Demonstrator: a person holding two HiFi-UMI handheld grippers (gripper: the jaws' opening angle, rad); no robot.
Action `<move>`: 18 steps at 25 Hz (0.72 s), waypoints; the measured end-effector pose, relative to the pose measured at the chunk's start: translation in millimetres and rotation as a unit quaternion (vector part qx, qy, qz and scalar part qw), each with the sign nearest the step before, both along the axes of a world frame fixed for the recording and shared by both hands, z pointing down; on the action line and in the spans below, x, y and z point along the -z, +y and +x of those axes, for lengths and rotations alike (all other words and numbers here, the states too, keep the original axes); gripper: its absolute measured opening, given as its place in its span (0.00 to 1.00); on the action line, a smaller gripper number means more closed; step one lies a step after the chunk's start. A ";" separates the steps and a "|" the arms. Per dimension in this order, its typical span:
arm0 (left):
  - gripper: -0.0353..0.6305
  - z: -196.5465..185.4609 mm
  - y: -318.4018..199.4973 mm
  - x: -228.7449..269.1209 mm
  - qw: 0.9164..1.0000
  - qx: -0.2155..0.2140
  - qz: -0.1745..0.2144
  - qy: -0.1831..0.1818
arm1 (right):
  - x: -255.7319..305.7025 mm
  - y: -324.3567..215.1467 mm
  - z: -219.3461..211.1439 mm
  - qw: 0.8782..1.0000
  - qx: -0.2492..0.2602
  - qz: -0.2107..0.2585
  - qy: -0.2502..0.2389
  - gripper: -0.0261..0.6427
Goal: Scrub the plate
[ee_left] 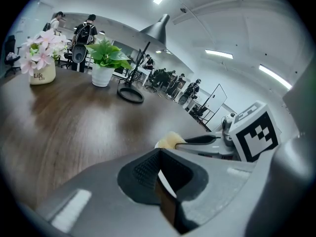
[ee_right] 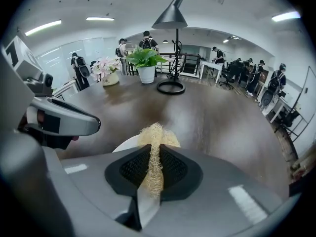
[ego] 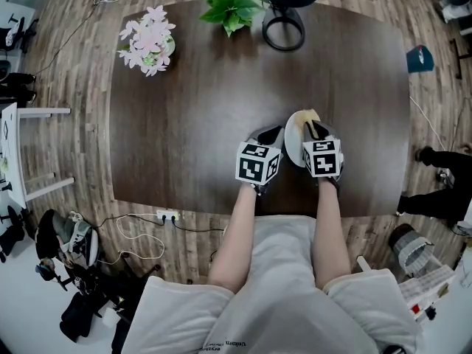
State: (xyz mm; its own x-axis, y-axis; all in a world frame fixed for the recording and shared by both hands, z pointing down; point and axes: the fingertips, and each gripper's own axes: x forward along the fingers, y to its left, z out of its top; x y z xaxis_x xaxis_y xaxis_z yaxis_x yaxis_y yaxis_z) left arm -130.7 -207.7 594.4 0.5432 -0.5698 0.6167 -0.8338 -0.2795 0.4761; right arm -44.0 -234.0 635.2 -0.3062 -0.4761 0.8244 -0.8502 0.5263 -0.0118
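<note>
A white plate (ego: 293, 142) stands on edge above the dark table's (ego: 184, 124) near right part. My left gripper (ego: 271, 133) is shut on its rim; in the left gripper view the thin white plate edge (ee_left: 167, 185) runs between the pads of that gripper (ee_left: 160, 174). My right gripper (ego: 316, 129) is shut on a pale yellow loofah scrubber (ego: 309, 114), which lies against the plate's upper part. In the right gripper view the scrubber (ee_right: 156, 137) sticks out of the shut right gripper (ee_right: 155, 164), with the plate (ee_right: 126, 144) just beyond it and the left gripper (ee_right: 64, 122) on the left.
At the table's far side stand a pot of pink flowers (ego: 150, 43), a green plant (ego: 232, 4) and a black lamp with a ring base (ego: 283, 28). A power strip (ego: 166, 215) and cables lie on the floor near the front edge. Several people stand far behind.
</note>
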 end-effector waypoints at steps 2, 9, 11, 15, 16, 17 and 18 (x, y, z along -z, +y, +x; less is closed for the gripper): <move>0.06 0.7 0.3 0.1 1.000 0.000 0.000 0.000 | 1.5 -0.4 0.8 1.000 0.000 0.001 -0.002 0.15; 0.06 8.7 6.4 1.3 1.000 -0.006 0.002 0.001 | 4.2 4.9 5.7 1.000 -0.005 0.004 -0.006 0.15; 0.06 11.1 9.2 1.9 1.000 -0.008 0.002 0.001 | 4.6 8.6 9.2 1.000 -0.008 0.004 -0.007 0.15; 0.06 17.5 14.9 2.3 1.000 -0.015 0.003 0.003 | 5.4 15.0 16.3 1.000 -0.016 0.005 -0.007 0.15; 0.06 19.4 16.3 2.4 1.000 -0.016 0.003 0.005 | 6.0 17.1 18.2 1.000 -0.018 0.005 -0.007 0.15; 0.06 21.4 17.4 2.7 1.000 -0.017 0.003 0.007 | 6.9 19.1 19.9 1.000 -0.020 0.005 -0.007 0.15; 0.06 23.4 18.0 3.1 1.000 -0.019 0.004 0.009 | 7.9 20.8 21.5 1.000 -0.022 0.005 -0.008 0.15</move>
State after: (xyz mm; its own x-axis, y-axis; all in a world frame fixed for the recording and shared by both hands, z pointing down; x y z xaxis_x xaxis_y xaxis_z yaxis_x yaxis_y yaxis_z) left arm -107.3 -189.7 591.3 0.5745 -0.5539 0.6026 -0.8145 -0.3139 0.4879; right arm -22.5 -213.1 627.3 -0.2975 -0.4970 0.8151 -0.8720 0.4891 -0.0201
